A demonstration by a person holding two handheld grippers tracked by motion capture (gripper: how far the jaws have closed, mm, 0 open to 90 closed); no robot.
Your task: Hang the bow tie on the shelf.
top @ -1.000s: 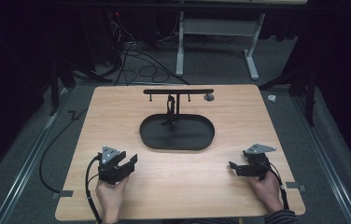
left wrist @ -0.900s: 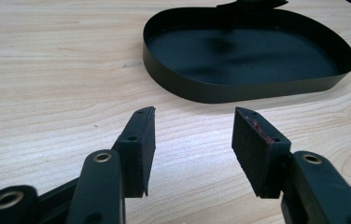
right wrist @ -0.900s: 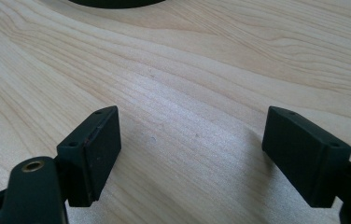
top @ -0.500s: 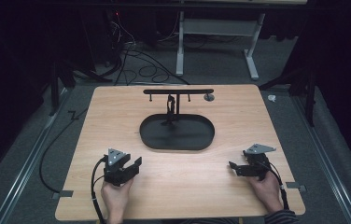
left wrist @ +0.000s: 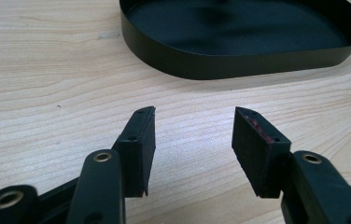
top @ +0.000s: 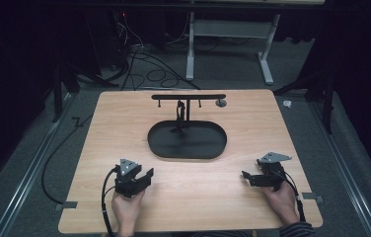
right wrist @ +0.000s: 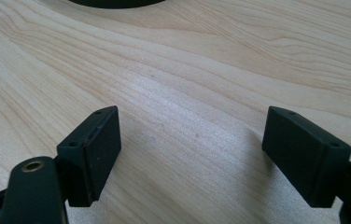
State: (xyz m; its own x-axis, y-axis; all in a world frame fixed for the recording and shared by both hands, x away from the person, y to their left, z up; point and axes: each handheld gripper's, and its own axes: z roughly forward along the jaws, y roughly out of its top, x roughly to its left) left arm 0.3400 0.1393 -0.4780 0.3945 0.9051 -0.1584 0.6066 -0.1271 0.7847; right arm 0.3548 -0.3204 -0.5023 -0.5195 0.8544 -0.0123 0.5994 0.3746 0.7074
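Note:
A black oval tray (top: 159, 143) lies in the middle of the wooden table (top: 233, 197), with a black T-shaped stand (top: 188, 97) rising from its far side. A small dark item hangs by the stand's post; I cannot tell what it is. My left gripper (top: 146, 174) is low over the table, in front of the tray and to its left, and its jaws are open with nothing between them. In the left gripper view the gripper (left wrist: 194, 126) points at the tray wall (left wrist: 201, 65). My right gripper (top: 245, 175) is at the front right. It (right wrist: 190, 135) is open over bare wood.
A small grey round disc (top: 220, 102) lies on the table behind the tray. Past the far edge are floor cables (top: 144, 59) and a white table frame (top: 191, 44). A cable (top: 55, 158) trails off the table's left side. The tray's edge (right wrist: 113, 3) shows at the top of the right gripper view.
My left gripper has sunk a little toward the table and shifted slightly right, jaws still open. The right gripper has kept still.

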